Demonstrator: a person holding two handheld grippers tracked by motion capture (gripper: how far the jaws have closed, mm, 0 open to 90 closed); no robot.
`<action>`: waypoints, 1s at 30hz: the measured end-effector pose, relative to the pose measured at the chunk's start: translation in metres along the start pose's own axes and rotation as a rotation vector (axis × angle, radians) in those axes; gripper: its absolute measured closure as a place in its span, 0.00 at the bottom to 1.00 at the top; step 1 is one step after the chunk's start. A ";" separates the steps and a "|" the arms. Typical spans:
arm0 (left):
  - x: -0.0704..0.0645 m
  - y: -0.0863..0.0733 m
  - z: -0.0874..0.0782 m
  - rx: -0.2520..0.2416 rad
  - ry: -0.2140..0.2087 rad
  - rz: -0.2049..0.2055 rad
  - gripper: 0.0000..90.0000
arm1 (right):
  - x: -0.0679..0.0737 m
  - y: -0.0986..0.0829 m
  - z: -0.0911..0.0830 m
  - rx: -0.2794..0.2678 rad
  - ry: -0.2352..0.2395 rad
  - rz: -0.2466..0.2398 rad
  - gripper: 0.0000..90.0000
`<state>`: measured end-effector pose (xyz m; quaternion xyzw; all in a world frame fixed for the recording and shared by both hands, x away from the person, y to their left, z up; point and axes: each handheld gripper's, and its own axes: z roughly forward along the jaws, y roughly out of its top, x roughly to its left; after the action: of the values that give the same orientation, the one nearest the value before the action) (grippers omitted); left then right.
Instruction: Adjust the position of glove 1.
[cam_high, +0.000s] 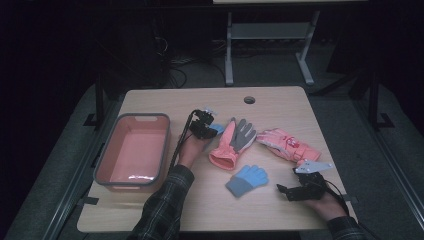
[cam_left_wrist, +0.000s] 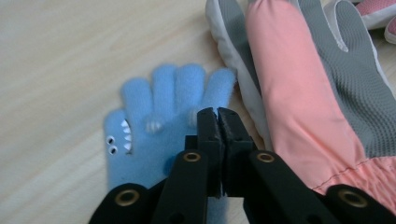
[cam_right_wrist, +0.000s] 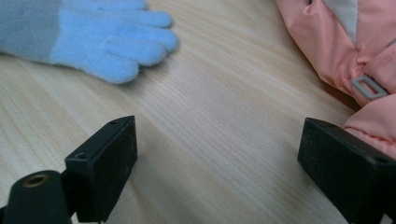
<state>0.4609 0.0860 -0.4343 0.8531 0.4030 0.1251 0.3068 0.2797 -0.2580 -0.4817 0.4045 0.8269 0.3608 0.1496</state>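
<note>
A small blue glove with a shark face (cam_left_wrist: 154, 140) lies flat on the wooden table (cam_high: 270, 102), fingers spread. My left gripper (cam_left_wrist: 217, 114) hovers right over its palm, jaws pressed together, no fabric seen between them. In the high view my left gripper (cam_high: 209, 125) hides most of that glove (cam_high: 218, 129). A pink and grey ski glove (cam_high: 232, 142) lies just right of it. A second blue glove (cam_high: 247, 180) and a pink ski glove (cam_high: 285, 144) lie farther right. My right gripper (cam_high: 286, 191) rests open near the front right, its jaws (cam_right_wrist: 219, 135) bracketing bare wood.
An orange bin with a grey rim (cam_high: 165, 145) stands empty at the table's left, close to my left forearm. A round cable hole (cam_high: 249, 99) sits near the far edge. Beyond the table, desk legs (cam_high: 229, 55) and cables stand on the dark floor.
</note>
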 end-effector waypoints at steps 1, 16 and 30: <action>0.002 0.000 -0.001 0.000 0.011 0.000 0.90 | 0.000 0.000 0.000 0.000 0.000 0.000 0.13; 0.021 -0.019 0.009 0.058 0.021 -0.014 0.90 | 0.000 0.000 0.000 0.000 0.000 0.001 0.13; 0.025 -0.012 -0.016 -0.003 -0.037 -0.037 0.97 | 0.000 0.000 0.000 -0.001 0.001 0.003 0.13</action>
<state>0.4626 0.1177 -0.4302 0.8474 0.4126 0.1041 0.3175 0.2797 -0.2585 -0.4817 0.4054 0.8262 0.3618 0.1488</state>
